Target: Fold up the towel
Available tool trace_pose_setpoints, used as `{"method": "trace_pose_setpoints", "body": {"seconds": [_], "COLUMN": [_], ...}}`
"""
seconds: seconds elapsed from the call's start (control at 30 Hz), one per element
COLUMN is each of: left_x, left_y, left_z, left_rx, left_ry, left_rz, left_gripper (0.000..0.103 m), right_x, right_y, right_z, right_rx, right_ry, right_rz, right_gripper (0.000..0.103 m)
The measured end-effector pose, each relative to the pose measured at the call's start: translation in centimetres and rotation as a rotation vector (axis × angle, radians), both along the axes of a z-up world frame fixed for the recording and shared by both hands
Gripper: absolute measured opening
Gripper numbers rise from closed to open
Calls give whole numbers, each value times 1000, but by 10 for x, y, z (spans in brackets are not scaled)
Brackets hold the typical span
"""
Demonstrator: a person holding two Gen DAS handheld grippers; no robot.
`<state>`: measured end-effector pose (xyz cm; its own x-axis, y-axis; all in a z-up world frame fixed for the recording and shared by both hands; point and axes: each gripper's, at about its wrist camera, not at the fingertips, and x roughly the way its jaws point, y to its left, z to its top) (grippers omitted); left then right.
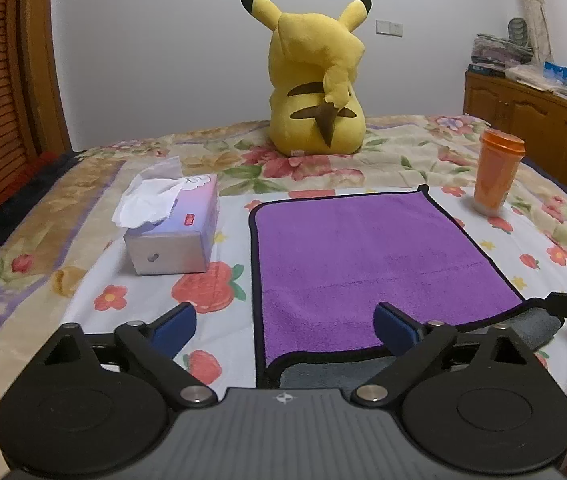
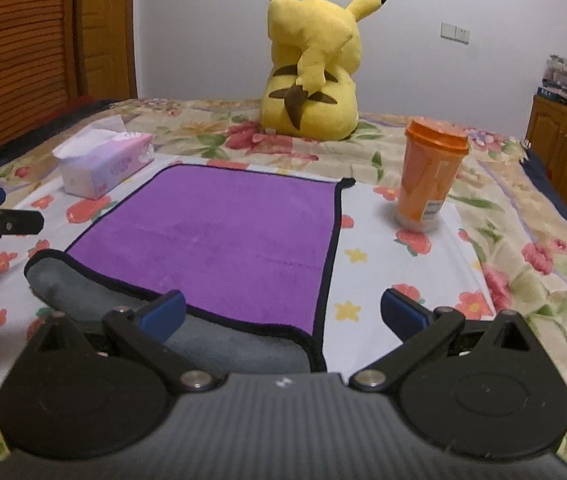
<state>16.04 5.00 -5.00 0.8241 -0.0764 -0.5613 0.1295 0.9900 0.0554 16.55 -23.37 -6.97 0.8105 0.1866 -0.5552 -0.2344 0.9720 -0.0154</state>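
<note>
Purple plush: towel (image 1: 363, 264) flat on the bed (image 1: 83, 200), grey underside showing near.
Handling: probably light, limp, draping.
Hold: near corners.
Left tongs (image 1: 285, 330): spread, empty.
Right tongs (image 2: 283, 316): spread, empty.

One towel (image 1: 367, 264), one cup (image 1: 497, 172), one plush (image 1: 315, 80).

A purple towel (image 1: 367, 264) with black edging and a grey underside lies on a floral sheet (image 1: 303, 168) of red flowers and green leaves. A yellow plush (image 1: 315, 80) has brown stripes and black-tipped ears. The cup (image 2: 429, 176) is orange; the tissue box (image 1: 175, 236) is lilac and white.
</note>
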Motion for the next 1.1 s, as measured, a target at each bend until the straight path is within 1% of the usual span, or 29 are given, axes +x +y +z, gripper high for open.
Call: {"method": "trace_pose_setpoints", "body": {"seconds": [0.13, 0.23, 0.27, 0.33, 0.43, 0.53, 0.67, 0.8, 0.87, 0.9, 1.03, 1.1], "left_x": [6, 9, 10, 11, 13, 15, 19, 21, 23, 24, 25, 25], "left_y": [6, 7, 6, 5, 3, 0, 5, 7, 8, 8, 8, 7], "left_z": [-3, -8, -10, -13, -20, -26, -32, -38, -41, -41, -43, -43], "left_rx": [-21, -20, -19, -17, -8, 33, 24, 28, 30, 29, 16, 8], "left_ry": [28, 55, 65, 86, 122, 143, 184, 216, 225, 230, 250, 259], "left_rz": [-16, -33, -39, -50, -62, -67, -53, -47, -48, -49, -56, -60], "left_gripper": [88, 79, 78, 70, 67, 66, 62, 56, 53, 50, 42, 40], "right_x": [6, 10, 11, 13, 16, 18, 23, 27, 29, 30, 31, 32], "right_y": [-2, -3, -4, -5, -5, -5, -1, -1, -2, -2, -1, -2], "right_z": [-5, -8, -8, -9, -11, -14, -18, -24, -26, -27, -31, -32], "right_rx": [-4, -1, 1, 5, 12, 14, -7, 2, 13, 16, 21, 35], "right_ry": [30, 44, 48, 55, 72, 94, 123, 165, 189, 201, 242, 257], "right_rz": [-14, -18, -18, -16, -11, -1, 20, 31, 38, 42, 53, 60], "right_gripper": [103, 103, 103, 103, 103, 103, 103, 102, 94, 86, 85, 81]}}
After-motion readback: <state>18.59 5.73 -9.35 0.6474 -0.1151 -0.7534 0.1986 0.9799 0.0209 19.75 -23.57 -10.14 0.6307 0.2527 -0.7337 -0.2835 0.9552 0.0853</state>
